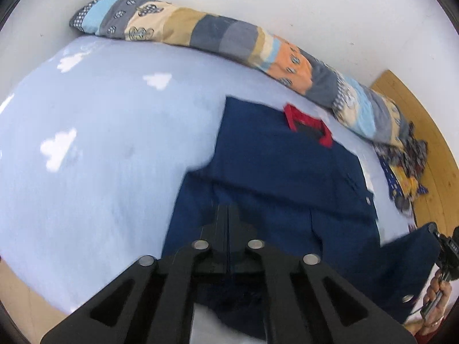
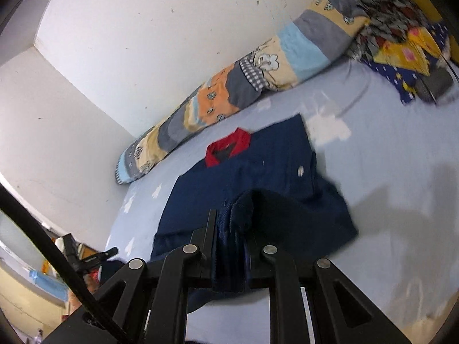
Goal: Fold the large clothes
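Observation:
A navy shirt with a red collar lies on the light blue bed sheet, collar toward the wall. My left gripper is shut on the shirt's near hem. My right gripper is shut on a bunched fold of the navy shirt and holds it lifted off the sheet. The red collar shows beyond it. In the left wrist view the right gripper holds the lifted corner at the far right.
A patchwork rolled quilt lies along the white wall. A pile of patterned cloth sits at the bed's head by a wooden board. The sheet has white cloud prints.

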`<state>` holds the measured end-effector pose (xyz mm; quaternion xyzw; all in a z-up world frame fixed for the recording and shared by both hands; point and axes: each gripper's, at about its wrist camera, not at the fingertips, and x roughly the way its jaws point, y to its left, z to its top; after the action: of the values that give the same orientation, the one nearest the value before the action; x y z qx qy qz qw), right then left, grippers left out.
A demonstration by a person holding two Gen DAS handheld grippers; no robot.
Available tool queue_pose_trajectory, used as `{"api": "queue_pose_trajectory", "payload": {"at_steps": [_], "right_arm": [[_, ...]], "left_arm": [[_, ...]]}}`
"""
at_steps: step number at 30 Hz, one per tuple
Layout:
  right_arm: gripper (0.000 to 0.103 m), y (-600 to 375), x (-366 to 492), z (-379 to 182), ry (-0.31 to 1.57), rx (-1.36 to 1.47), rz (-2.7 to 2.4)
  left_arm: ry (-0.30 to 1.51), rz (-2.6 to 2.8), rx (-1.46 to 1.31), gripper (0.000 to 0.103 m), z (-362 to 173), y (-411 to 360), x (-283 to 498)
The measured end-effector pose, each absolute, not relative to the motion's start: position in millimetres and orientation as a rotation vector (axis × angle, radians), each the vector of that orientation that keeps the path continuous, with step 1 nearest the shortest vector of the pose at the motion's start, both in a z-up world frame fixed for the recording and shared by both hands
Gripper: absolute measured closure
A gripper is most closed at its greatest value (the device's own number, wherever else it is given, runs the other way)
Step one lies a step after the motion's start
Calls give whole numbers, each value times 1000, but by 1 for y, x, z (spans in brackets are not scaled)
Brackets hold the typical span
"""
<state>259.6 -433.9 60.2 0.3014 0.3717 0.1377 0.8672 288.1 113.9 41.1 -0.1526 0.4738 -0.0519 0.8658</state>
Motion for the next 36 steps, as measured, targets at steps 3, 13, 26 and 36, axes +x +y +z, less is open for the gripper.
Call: {"api": "queue_pose_trajectory", "payload": {"at_steps": [3,13,26,36], "right_arm": [[89,-433,307,57,790,617,269],[89,-449,441,24,813,604,189],[88,-462,430,9,822,581,199],[88,-460,436,7,835,566,208]], "left_arm": [[997,-70,-318,103,40,116,341],[1010,-160,-264,20,29,142,418],[1135,-352,-224,36,-47,109,473],[1214,-356,-1,51,-78,28,539]]}}
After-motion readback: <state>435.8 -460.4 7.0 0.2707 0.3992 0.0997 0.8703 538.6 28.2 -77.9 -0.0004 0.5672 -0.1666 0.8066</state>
